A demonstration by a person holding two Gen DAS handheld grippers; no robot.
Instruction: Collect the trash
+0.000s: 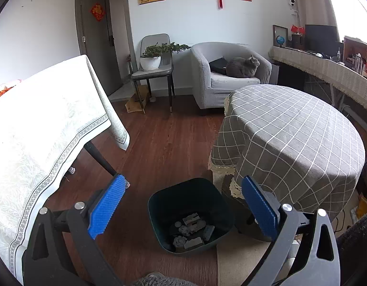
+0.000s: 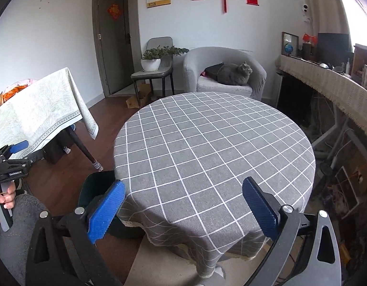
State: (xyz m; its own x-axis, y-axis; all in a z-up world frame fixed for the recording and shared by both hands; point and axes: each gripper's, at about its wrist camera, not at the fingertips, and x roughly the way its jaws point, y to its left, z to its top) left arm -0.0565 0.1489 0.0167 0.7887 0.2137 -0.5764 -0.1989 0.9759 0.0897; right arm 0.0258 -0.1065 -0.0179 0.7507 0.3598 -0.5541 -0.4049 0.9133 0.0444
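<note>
Trash, a heap of grey crumpled paper and card scraps (image 1: 190, 232), lies at the bottom of the dark green square plastic bin (image 1: 159, 205), which stands on the wooden floor hard against the round table's skirt, probably so scraps need only a short drop. Directly above it hangs the left gripper (image 1: 182, 203), blue pads wide apart and empty. The right gripper (image 2: 183, 205), equally spread and holding nothing, hovers over the near edge of the grey checked round tablecloth (image 2: 214, 143), which looks bare. Beyond, a grey cat (image 2: 233, 74) sits in a pale armchair (image 2: 190, 69).
</note>
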